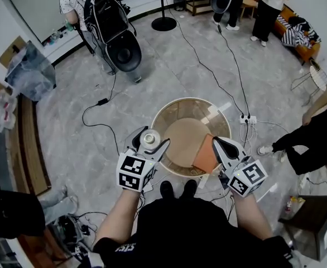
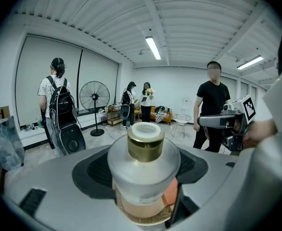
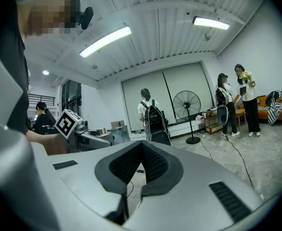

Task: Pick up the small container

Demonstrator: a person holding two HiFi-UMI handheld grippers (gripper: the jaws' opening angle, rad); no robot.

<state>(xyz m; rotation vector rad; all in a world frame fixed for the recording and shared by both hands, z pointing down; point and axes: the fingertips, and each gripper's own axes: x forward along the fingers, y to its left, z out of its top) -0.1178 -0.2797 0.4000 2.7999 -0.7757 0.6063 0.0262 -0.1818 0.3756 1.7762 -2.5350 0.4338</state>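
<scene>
Person stands at the near side of a round table (image 1: 183,130), a gripper in each hand, both held over its near edge.

Left gripper (image 1: 147,145): over the table's near-left rim. Jaws clamped on the container (image 2: 143,162), one jaw on each side of its body. The container is a small frosted jar with a gold neck and a pale cap, and it sits upright in the grip. Its base is out of sight in the left gripper view, so I can't tell whether it is clear of the tabletop.

Right gripper (image 1: 216,142): over the table's near-right rim, well apart from the left one. Dark pads pressed together, nothing between them.

Orange sheet (image 1: 205,156): on the table's near-right part, just left of the right gripper's jaws. Can't tell whether the two touch.

Around the table:
- A power strip (image 1: 247,118) lies on the floor just off the right side, with cables running away from it across the floor.
- A fan (image 1: 163,22) stands well beyond the far side.
- A person with a black backpack (image 1: 105,13) stands beyond the far left.
</scene>
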